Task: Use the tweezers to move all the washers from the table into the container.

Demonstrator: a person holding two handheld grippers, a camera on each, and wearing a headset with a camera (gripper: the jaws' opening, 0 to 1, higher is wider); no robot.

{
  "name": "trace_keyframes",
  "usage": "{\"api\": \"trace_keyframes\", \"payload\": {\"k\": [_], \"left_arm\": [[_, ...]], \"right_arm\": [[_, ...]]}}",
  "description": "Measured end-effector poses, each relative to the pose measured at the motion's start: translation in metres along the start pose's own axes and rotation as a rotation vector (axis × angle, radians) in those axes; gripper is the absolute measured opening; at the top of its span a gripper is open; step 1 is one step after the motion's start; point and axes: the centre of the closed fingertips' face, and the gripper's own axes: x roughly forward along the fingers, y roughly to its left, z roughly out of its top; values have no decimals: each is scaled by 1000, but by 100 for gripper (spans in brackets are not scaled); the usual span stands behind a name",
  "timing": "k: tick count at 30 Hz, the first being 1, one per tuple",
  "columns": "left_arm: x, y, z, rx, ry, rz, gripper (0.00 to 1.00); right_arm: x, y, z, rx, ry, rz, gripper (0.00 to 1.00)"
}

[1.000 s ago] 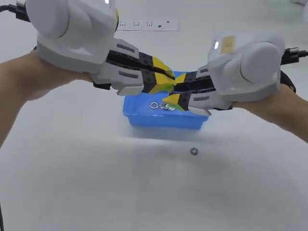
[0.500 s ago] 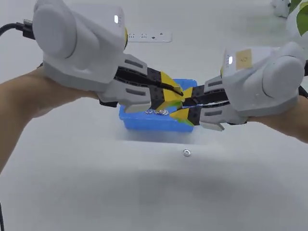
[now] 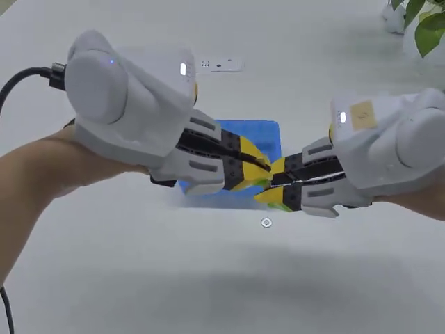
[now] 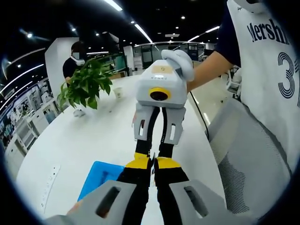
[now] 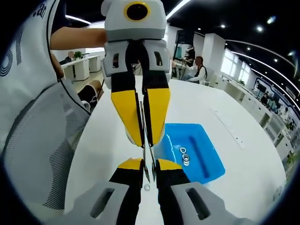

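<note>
Thin metal tweezers (image 5: 146, 154) run between both grippers, which meet tip to tip. My left gripper (image 3: 259, 174) comes in from the left and my right gripper (image 3: 272, 189) from the right, each shut on the tweezers. They hang over the near edge of the blue container (image 3: 254, 132). One loose washer (image 3: 266, 223) lies on the white table just below the tips, and shows as a small washer (image 5: 147, 187) under the tweezers' points. Several washers (image 5: 184, 157) lie inside the blue container (image 5: 206, 176); the grippers hide them in the head view.
A white power strip (image 3: 219, 65) lies beyond the container. A potted plant (image 3: 424, 28) stands at the far right corner. A black cable (image 3: 21, 83) trails from the left gripper. A mesh chair (image 5: 42, 140) and other people are off the table's side.
Both grippers, still joined on the tweezers, have come from over the container's inside toward me to its near edge, closer to the loose washer. The head camera has shifted too.
</note>
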Motion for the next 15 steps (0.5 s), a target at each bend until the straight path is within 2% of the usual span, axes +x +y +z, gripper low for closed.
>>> {"api": "trace_keyframes", "payload": {"k": [7, 15], "left_arm": [[7, -8, -2, -1, 13, -25, 6], [14, -12, -11, -12, 23, -44, 6]], "right_arm": [[0, 8, -7, 15, 5, 21, 12], [5, 15, -19, 23, 15, 27, 12]]}}
